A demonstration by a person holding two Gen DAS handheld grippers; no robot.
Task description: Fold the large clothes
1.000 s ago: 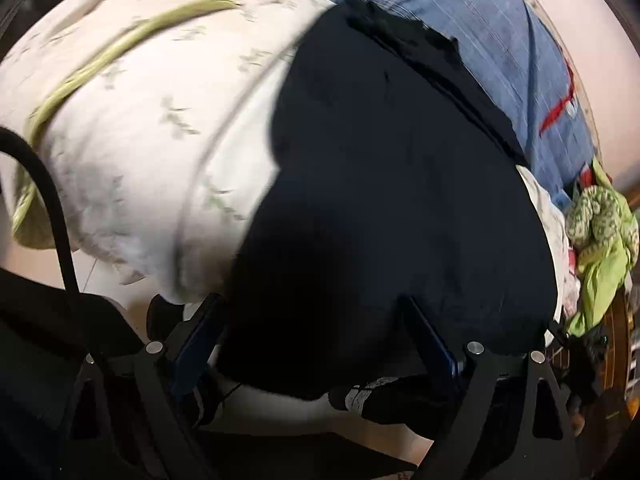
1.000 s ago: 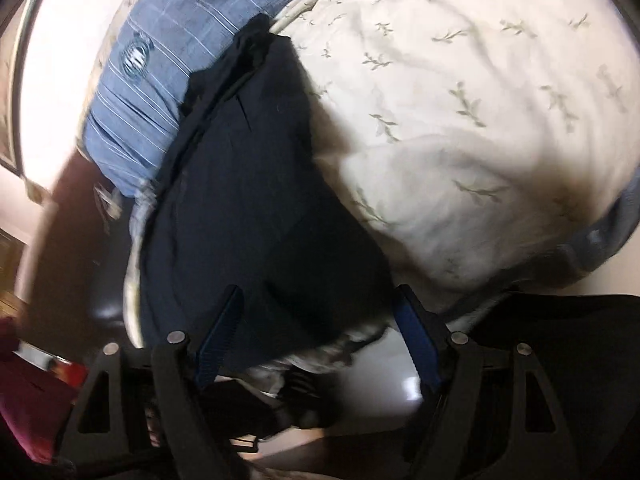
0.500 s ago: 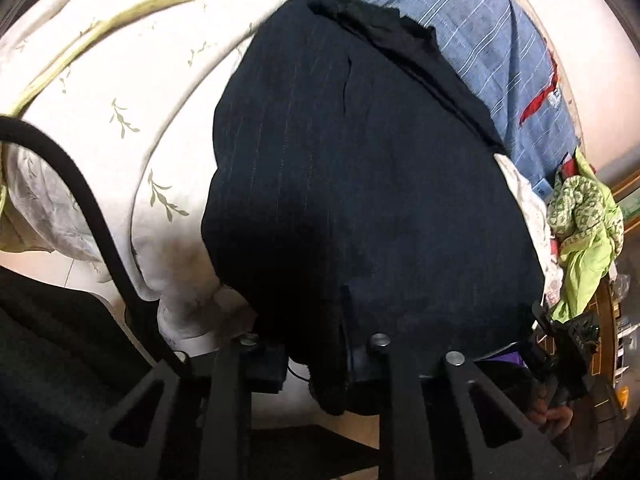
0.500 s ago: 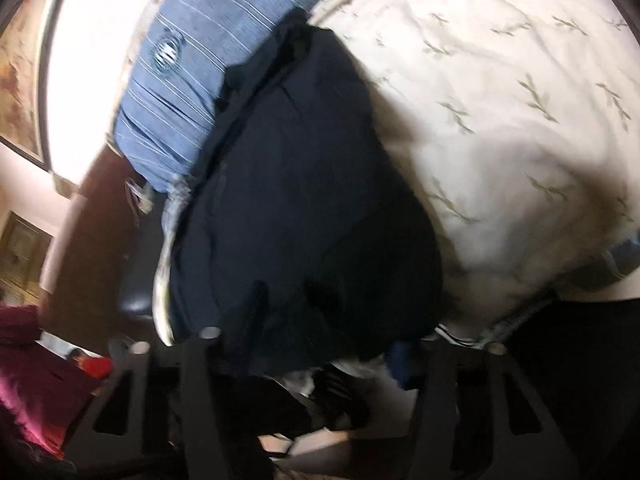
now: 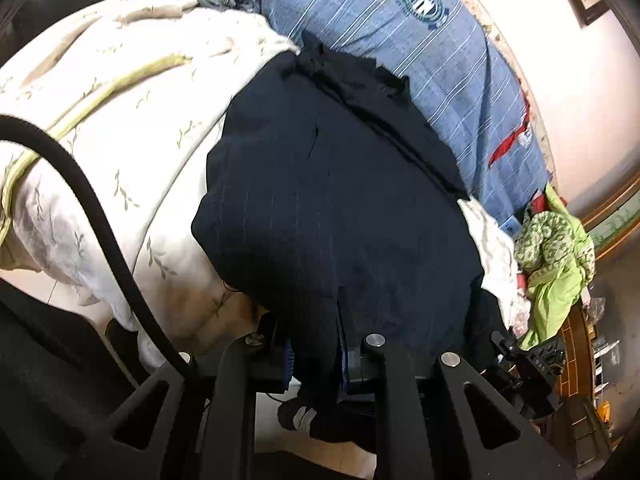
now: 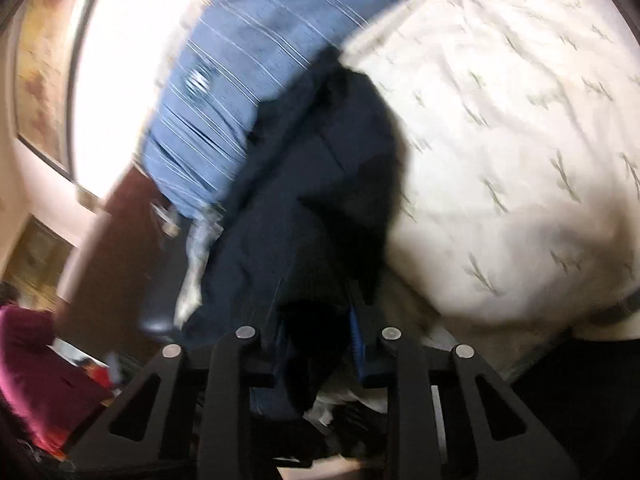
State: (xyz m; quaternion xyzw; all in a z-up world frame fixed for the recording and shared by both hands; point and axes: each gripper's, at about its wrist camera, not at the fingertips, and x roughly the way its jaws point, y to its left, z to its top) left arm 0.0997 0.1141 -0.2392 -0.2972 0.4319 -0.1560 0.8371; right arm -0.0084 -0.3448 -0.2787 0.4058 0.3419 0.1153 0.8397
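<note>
The dark pinstriped garment lies on the bed over the leaf-print quilt, its long axis running from the grippers away toward the blue striped pillow. The left gripper pinches its near edge. The right gripper, which has just been closing, also pinches this edge.

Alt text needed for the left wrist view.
The left tongs, just closed, pinch the near hem of a dark pinstriped garment spread over a leaf-print white duvet. A blue striped pillow lies behind it.
</note>
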